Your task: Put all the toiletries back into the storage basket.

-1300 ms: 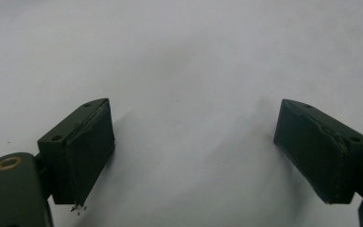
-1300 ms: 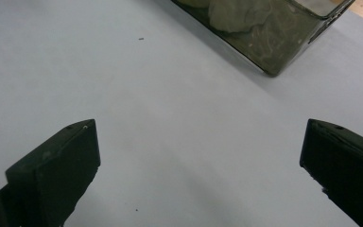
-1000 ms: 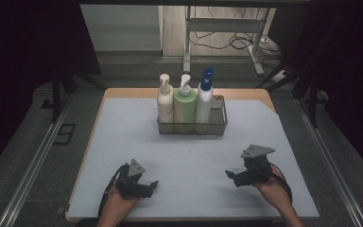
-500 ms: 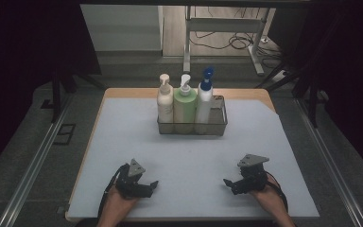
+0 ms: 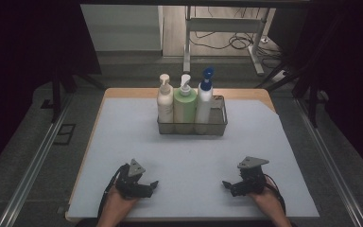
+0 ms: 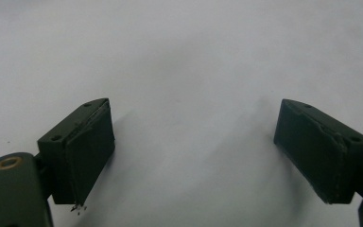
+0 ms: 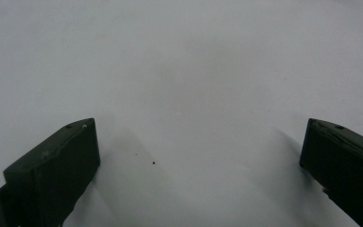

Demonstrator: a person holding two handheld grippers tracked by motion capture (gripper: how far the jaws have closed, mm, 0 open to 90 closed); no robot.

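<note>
— Where are the bottles sitting, relative to the two grippers?

— All three are standing upright in the wire basket (image 5: 219,126), well ahead of both grippers and between their lines of reach. The cream bottle (image 5: 164,103) is lying forward and inward of the left gripper (image 5: 152,185); the blue-capped bottle (image 5: 204,100) is lying forward and inward of the right gripper (image 5: 226,184); the green bottle (image 5: 185,105) is standing between them. Each long axis is running straight up — pump heads on top.

— Which hand is nearer?

— Neither, as far as I am judging it; both are about equally far back.

— And their pose?

— Both are resting low on the white mat (image 5: 123,137), tips angling inward toward each other. In each gripper view the jaws are standing wide apart — holding nothing, with bare mat between them.
</note>
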